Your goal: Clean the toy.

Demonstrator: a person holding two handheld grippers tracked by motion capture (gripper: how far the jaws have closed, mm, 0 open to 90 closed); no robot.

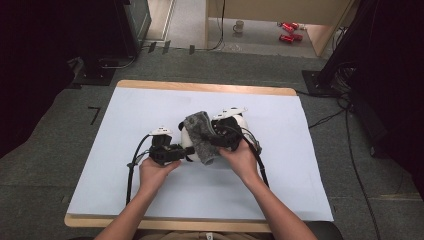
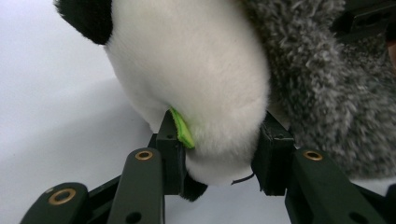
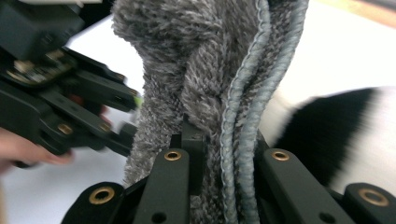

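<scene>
Grey fuzzy cloth (image 1: 201, 136) is draped over the panda plush (image 1: 188, 142), and that plush is my landmark, sitting about mid tabletop (image 1: 280, 165) on the pale sheet. I've got my left tool (image 1: 186, 151) coming in from the plush's left side. In the left gripper view its pads are pressed into the white plush body (image 2: 196, 74), one each side, squeezing the fur in, with a small green tag (image 2: 182, 128) pinched against one pad. So that tool is clamped on the plush.

My right tool (image 1: 212, 137) is on the plush's right side, with the cloth between them. In the right gripper view its jaws are pinched tight on the cloth (image 3: 205, 79), right where the stitched blue-grey hem (image 3: 247, 116) runs down between them. Behind the cloth I can see a blurry black and white patch of the plush (image 3: 336, 135), and the left tool (image 3: 133, 112) just beside the cloth's far side.
</scene>
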